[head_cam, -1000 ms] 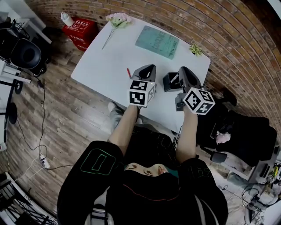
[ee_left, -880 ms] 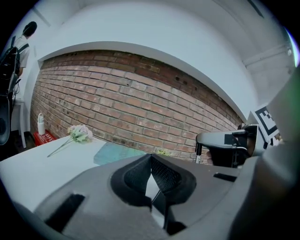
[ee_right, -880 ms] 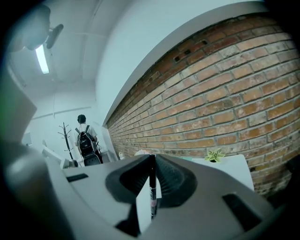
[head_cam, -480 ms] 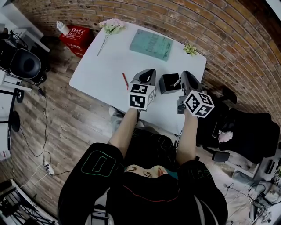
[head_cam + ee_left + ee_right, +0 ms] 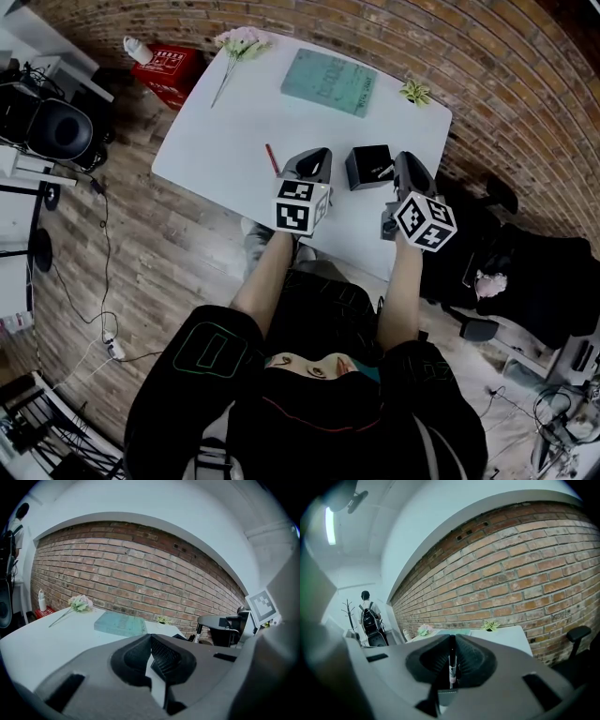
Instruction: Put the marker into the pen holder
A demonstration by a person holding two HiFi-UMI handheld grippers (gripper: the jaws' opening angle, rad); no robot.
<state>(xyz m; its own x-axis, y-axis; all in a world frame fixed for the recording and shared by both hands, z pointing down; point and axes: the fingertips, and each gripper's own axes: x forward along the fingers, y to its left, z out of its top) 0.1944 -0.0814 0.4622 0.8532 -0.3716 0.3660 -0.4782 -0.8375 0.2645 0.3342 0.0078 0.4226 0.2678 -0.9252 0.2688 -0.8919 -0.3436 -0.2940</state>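
Marker (image 5: pixel 451 667): clamped upright between the pads of my right tongs (image 5: pixel 403 161), dark end up, white labelled barrel below. Jaws stand narrow, closed on the barrel.

From the head view, the marker's pale end shows just past the tong tips, beside the right rim of the holder (image 5: pixel 367 166). I cannot tell whether it touches the rim.

Holder: a black square box, standing on the white table (image 5: pixel 220 131) near its front edge, between my two tongs.

Left tongs (image 5: pixel 319 156): just left of the holder, tips pointing away from me. In the left gripper view the pads meet at the tips with only a thin slit below them; nothing is between them.

Red pen (image 5: pixel 272 159): lies flat on the table, left of the left tongs and apart from them.

Farther back on the table: a teal book (image 5: pixel 330 82) lying flat, a stem of pale flowers (image 5: pixel 239 40) at the far left corner, and a small green plant (image 5: pixel 415 92) at the far right corner.

Off the table: a red crate (image 5: pixel 171 62) on the wood floor by the far left corner, with a white bottle (image 5: pixel 138 49) at its side. A brick wall (image 5: pixel 487 84) runs behind the table. A black chair (image 5: pixel 534 281) stands to my right.

The right gripper view also shows a person with a backpack (image 5: pixel 369 616), far off along the wall, back turned.
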